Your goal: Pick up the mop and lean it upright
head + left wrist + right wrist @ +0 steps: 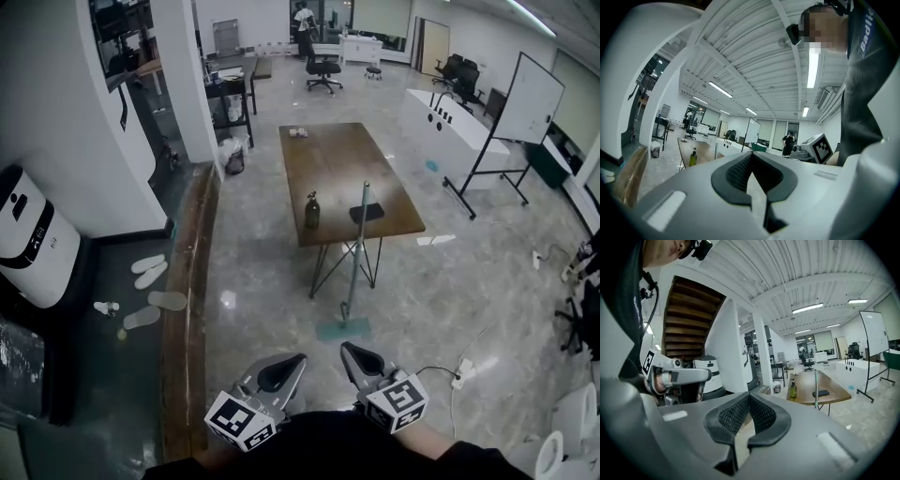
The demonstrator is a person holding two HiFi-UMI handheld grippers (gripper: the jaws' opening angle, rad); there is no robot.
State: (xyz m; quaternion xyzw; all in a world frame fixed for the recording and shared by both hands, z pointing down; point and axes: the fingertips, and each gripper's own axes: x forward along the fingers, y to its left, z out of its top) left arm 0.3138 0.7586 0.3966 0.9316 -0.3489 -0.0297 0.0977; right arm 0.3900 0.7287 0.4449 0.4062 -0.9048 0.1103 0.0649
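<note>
mop (pixel 354 258) leaning on table (pixel 337 159), far from jaws | left gripper (pixel 292 364), right gripper (pixel 352 352): closed, empty

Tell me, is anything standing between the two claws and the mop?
Nothing visible does. Only bare floor lies between the left claw, the right claw and the mop, which already leans upright against the near edge of the table. Both claws are shut and empty.

the left gripper (pixel 279 373) and the right gripper (pixel 362 360) are held side by side near the body, pointing forward, jaws together and empty.
</note>
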